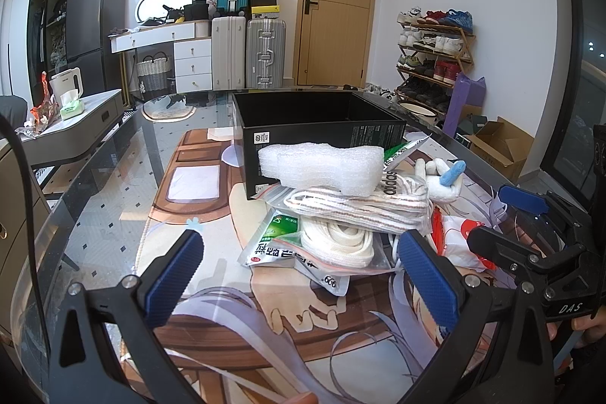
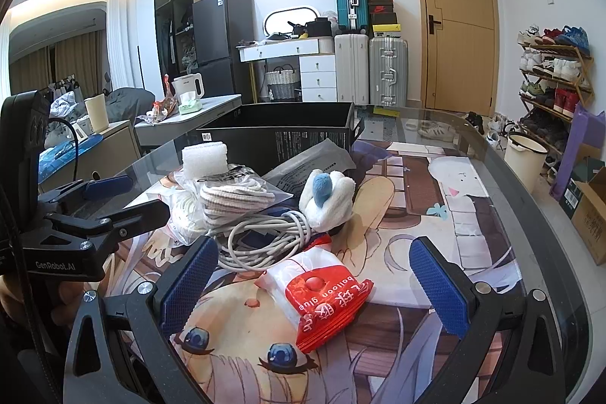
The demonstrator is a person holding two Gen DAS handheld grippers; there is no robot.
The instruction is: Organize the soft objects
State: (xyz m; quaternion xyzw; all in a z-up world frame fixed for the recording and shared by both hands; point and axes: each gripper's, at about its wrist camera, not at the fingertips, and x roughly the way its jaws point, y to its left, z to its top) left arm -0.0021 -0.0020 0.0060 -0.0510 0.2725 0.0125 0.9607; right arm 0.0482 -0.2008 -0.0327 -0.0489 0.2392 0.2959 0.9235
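Observation:
A pile of soft things lies on the glass table in front of an open black box (image 1: 318,124). On top is a white foam block (image 1: 322,167), over bagged white laces (image 1: 341,237) and a green-white packet (image 1: 276,245). A white plush toy with a blue part (image 2: 325,195) lies beside a coiled white cable (image 2: 265,237) and a red-white balloon glue packet (image 2: 322,294). My left gripper (image 1: 299,275) is open and empty just before the laces. My right gripper (image 2: 318,283) is open, its jaws either side of the red packet, not touching it.
The table carries a printed anime mat (image 2: 416,207) under glass. Its curved edge (image 2: 530,199) runs on the right. A grey side table (image 1: 75,124) with a kettle and tissues stands to the left. Suitcases, a door and a shoe rack (image 1: 435,52) are behind.

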